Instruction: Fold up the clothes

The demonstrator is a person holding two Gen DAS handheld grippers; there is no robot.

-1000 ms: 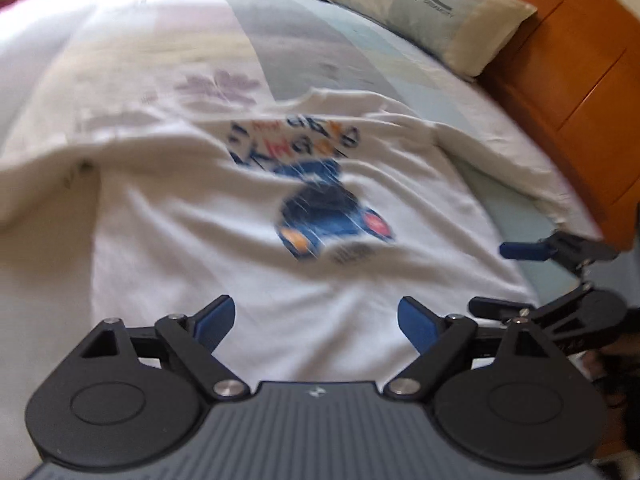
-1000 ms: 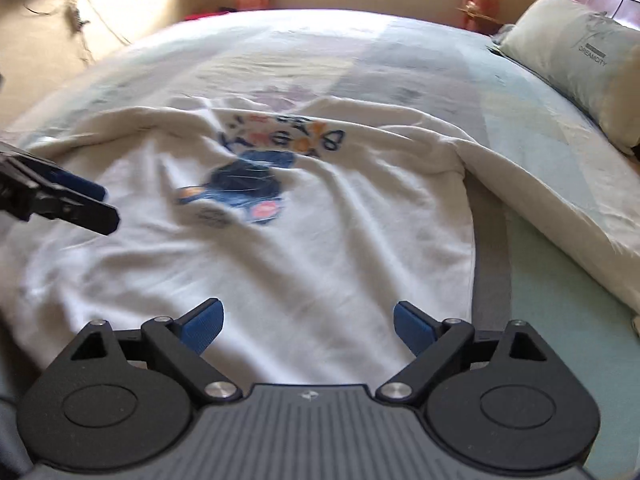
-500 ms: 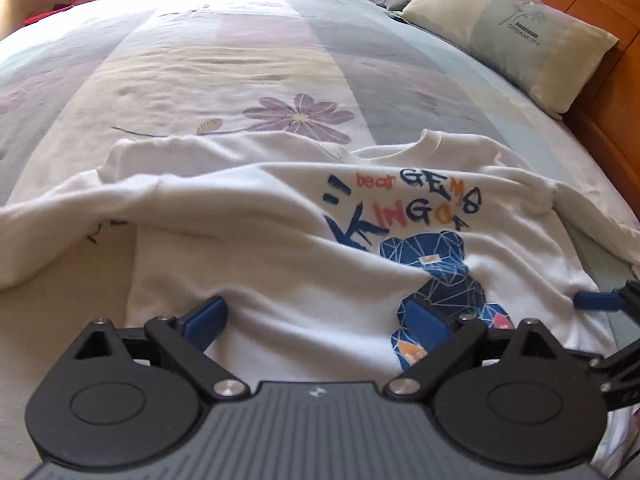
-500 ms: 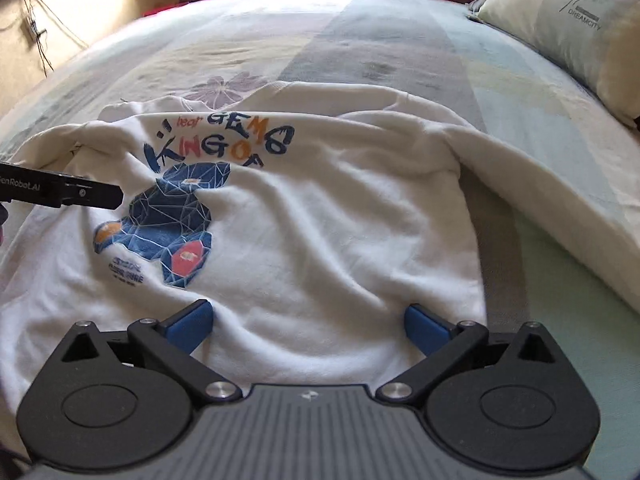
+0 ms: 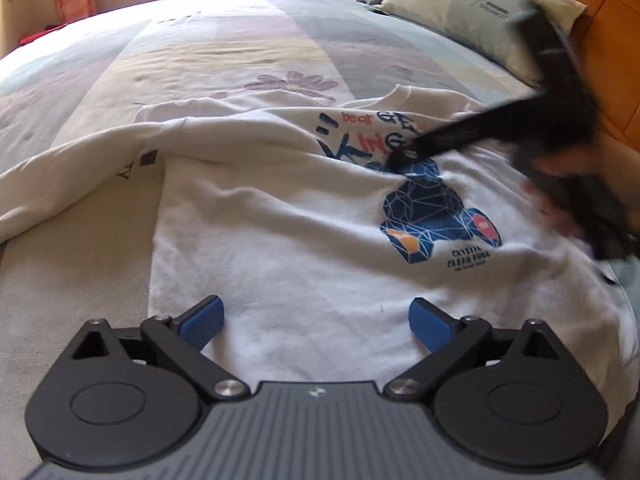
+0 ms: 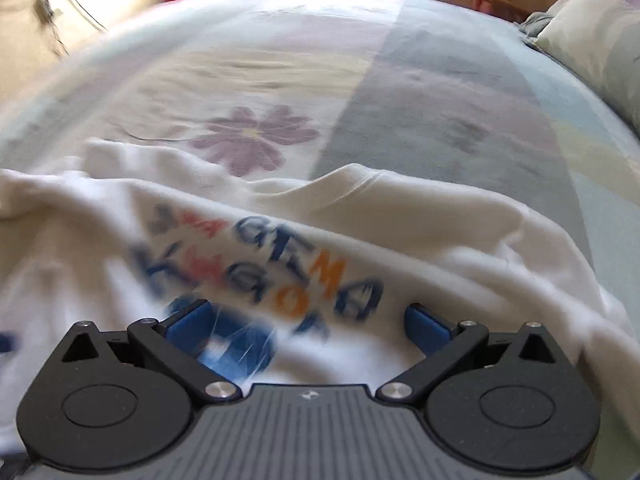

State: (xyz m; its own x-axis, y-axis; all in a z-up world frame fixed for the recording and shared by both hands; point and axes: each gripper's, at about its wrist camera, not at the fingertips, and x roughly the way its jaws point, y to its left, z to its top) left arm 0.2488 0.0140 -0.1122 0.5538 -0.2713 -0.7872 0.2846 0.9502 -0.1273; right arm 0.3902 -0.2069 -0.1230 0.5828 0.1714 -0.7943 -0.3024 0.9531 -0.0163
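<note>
White sweatshirt lies print-up across the bed, filling the frame's centre. Left gripper, lower centre, has just been opening: wide, nothing between its pads. Right gripper wide too, empty, above the lettering. Pillow upper right.

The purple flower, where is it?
In both wrist views the purple flower is printed on the bedspread, just beyond the collar of the white sweatshirt, left of the pillow.
</note>
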